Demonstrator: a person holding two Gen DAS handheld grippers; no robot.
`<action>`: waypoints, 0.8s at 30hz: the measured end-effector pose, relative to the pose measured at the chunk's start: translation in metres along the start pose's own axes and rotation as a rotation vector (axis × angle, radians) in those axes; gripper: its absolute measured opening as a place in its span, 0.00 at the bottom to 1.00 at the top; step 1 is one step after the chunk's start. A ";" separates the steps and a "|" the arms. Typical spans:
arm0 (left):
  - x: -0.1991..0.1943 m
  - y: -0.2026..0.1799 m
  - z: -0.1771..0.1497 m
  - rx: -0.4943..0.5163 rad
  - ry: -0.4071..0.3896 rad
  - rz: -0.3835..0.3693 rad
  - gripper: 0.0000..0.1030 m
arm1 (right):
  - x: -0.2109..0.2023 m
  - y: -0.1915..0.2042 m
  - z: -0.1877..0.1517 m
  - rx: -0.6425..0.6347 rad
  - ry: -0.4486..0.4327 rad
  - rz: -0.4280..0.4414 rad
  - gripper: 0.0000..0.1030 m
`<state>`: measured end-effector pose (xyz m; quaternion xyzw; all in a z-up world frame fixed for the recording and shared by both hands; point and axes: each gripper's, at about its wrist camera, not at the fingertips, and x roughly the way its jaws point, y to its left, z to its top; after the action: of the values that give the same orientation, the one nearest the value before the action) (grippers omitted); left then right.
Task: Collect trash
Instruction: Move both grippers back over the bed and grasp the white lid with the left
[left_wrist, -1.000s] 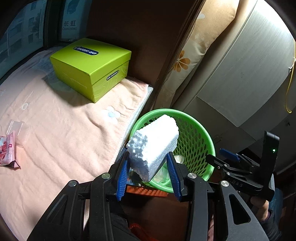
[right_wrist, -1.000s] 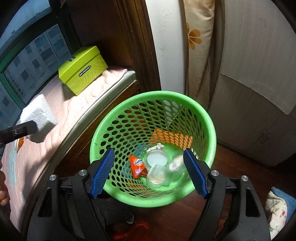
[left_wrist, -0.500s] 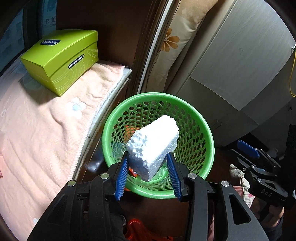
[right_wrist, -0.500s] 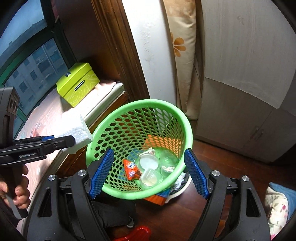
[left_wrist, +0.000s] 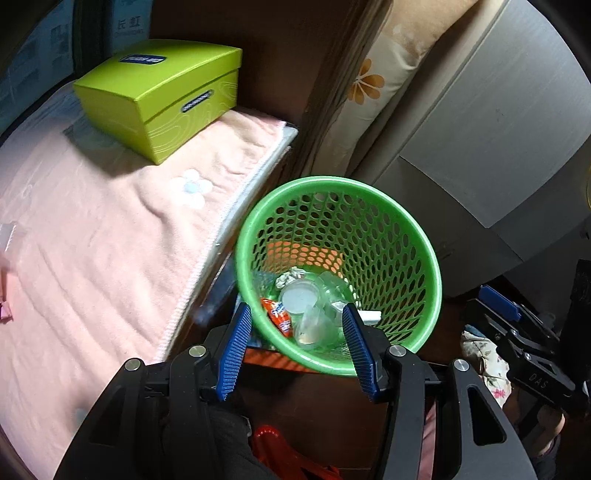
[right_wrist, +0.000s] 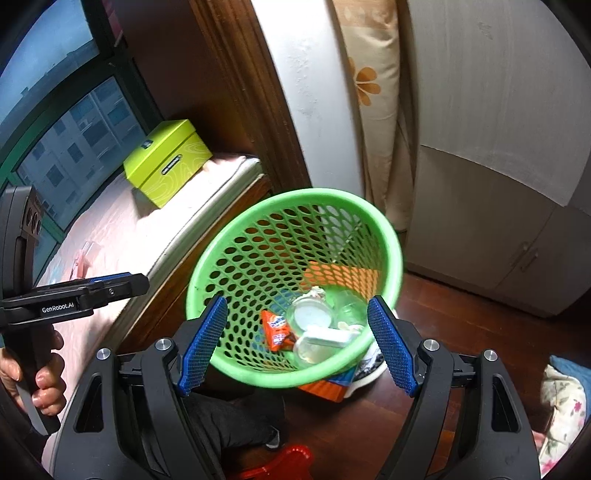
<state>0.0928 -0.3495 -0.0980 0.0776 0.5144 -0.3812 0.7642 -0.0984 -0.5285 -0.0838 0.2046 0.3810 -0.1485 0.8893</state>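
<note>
foam block (right_wrist: 327, 334) lies flat across the green basket (right_wrist: 243, 373) bottom.

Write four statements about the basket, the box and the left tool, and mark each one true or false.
1. The green perforated plastic basket holds an orange snack wrapper. True.
2. The left tool grips white foam. False: its jaws are opening with nothing between them.
3. The lime-green cardboard box sits on the pink towel. True.
4. The basket is empty. False: clear plastic cups lie inside.
</note>
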 end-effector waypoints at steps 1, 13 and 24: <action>-0.004 0.006 -0.003 -0.007 -0.005 0.011 0.48 | 0.001 0.005 0.000 -0.008 0.001 0.006 0.76; -0.072 0.108 -0.043 -0.178 -0.103 0.194 0.57 | 0.023 0.092 0.005 -0.145 0.036 0.121 0.77; -0.134 0.221 -0.080 -0.377 -0.169 0.346 0.64 | 0.046 0.181 0.005 -0.287 0.071 0.219 0.77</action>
<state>0.1571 -0.0872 -0.0822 -0.0116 0.4898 -0.1476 0.8592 0.0109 -0.3775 -0.0691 0.1211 0.4049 0.0121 0.9062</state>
